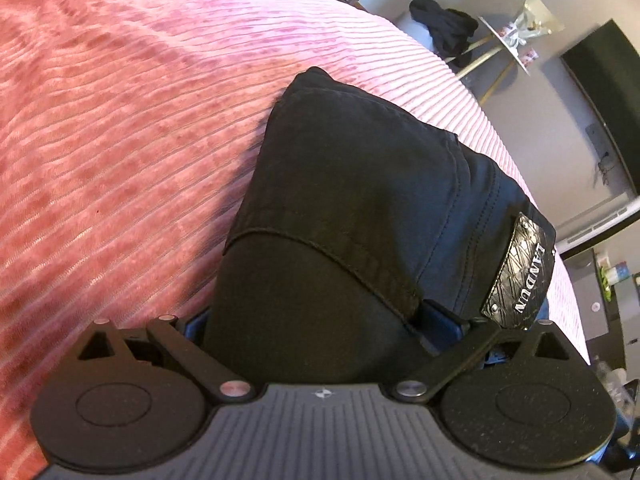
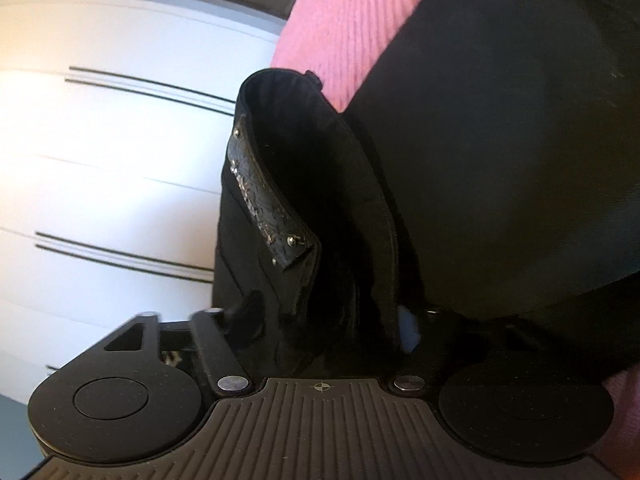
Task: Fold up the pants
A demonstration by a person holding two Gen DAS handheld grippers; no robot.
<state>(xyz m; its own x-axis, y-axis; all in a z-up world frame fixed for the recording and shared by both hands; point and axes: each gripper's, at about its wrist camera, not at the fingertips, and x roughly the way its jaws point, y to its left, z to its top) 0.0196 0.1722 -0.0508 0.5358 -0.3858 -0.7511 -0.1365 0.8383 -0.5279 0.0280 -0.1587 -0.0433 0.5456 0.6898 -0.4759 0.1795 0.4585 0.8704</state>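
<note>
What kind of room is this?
Probably a bedroom: a pink ribbed bedspread under the black pants, white wardrobe doors, and a dark screen on the wall.

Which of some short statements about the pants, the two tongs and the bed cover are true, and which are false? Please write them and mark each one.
1. The pants are black. True.
2. The bed cover under the pants is blue. False: it is pink and ribbed.
3. The left tongs are shut on the pants. True: dark fabric fills the gap between the fingers.
4. The label on the waistband reads LANDUN. True.
5. The right tongs hang free and hold nothing. False: they grip the pants near the waistband.
6. The pants lie spread out at full length. False: they are already folded over into a short bundle.
</note>
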